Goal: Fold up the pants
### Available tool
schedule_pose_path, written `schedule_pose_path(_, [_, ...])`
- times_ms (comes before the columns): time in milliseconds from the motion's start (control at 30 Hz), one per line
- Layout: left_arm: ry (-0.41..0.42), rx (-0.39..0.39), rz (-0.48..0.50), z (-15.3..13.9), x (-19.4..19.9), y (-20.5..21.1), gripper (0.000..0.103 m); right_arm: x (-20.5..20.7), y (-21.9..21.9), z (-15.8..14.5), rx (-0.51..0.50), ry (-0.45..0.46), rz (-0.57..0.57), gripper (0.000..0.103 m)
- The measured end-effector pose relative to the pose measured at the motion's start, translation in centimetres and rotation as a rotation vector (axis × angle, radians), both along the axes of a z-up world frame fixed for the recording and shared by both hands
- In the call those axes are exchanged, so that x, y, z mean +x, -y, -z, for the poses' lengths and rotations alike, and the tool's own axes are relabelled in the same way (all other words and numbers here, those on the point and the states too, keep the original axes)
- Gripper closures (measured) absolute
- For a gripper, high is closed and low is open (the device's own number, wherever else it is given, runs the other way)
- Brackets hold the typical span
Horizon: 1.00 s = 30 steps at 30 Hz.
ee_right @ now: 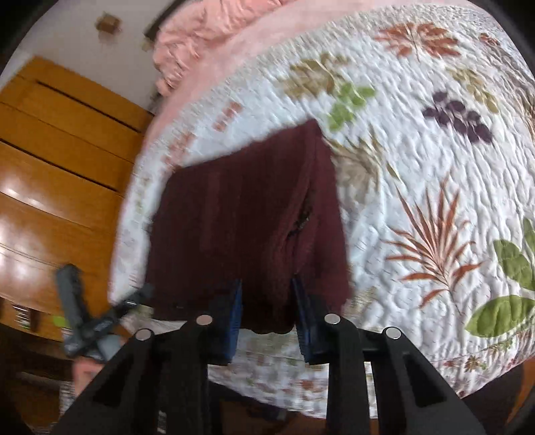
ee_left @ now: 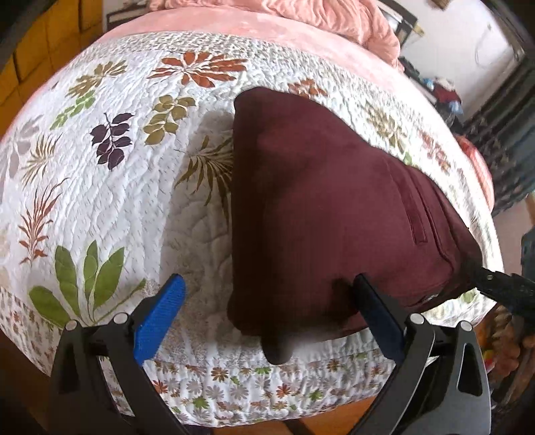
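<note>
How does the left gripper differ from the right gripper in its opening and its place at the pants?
The left gripper stands wide open; the right gripper is much narrower. Only one left finger reaches the pants, while the right gripper's fingers flank the near edge of the pants. Both have blue pads.

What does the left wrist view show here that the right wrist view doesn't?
Left wrist only: the left gripper with jaws wide apart, one blue finger on bare quilt, and cluttered shelving. Right wrist only: the right gripper, its jaws straddling the near edge of the pants, and a wooden wardrobe. Both: the folded maroon pants on the floral quilt and the pink bedding.
</note>
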<state>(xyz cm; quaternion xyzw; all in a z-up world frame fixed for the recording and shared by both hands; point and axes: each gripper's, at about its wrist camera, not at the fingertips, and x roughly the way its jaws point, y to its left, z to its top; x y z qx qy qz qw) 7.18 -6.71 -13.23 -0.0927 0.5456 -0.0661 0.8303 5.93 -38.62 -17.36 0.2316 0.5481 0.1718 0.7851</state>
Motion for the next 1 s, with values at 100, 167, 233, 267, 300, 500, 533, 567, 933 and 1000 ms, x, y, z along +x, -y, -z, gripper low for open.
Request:
schedule_pose_path(100, [-0.028,0.001,0.001,1.6,0.3,0.2,0.002,0.5,0.1,2.1,0.017,-0.021,0.017,0.072])
schedule_pose_path(167, [-0.044,-0.029,-0.014,1.9,0.4,-0.3,0.002,0.4,0.1,1.6,0.011,-0.013,0.004,0.065])
schedule_pose_path(233, [-0.046,-0.049,-0.028,1.1,0.4,-0.7,0.004,-0.2,0.3,0.4,-0.007,0.017,0.003,0.058])
schedule_pose_path(267, [-0.035,-0.046,-0.03,0.5,0.3,-0.7,0.004,-0.6,0.5,-0.4,-0.008,0.031,0.006,0.058])
schedule_pose_path(300, [-0.016,-0.045,-0.032,-0.3,0.2,-0.7,0.004,-0.9,0.7,-1.0,-0.011,0.045,0.012,0.058])
schedule_pose_path(500, [0.065,-0.099,0.009,-3.5,0.4,1.4,0.003,-2.1,-0.1,-6.0,-0.003,0.179,0.002,0.058])
schedule_pose_path(533, [0.067,-0.102,0.022,-3.5,0.6,1.9,0.004,-2.0,-0.7,-6.1,-0.009,0.189,-0.018,0.058])
schedule_pose_path(567, [0.061,-0.101,0.035,-3.4,0.8,2.4,0.004,-1.6,-1.5,-5.9,-0.033,0.18,-0.031,0.059])
schedule_pose_path(933, [0.096,0.081,0.188,0.2,0.9,4.8,0.005,-0.1,-2.4,0.0,-0.087,0.062,-0.005,0.076])
schedule_pose_path(1000, [0.105,0.072,0.178,-0.7,0.6,4.5,0.005,-0.4,-2.1,-0.7,-0.069,0.068,0.0,0.075])
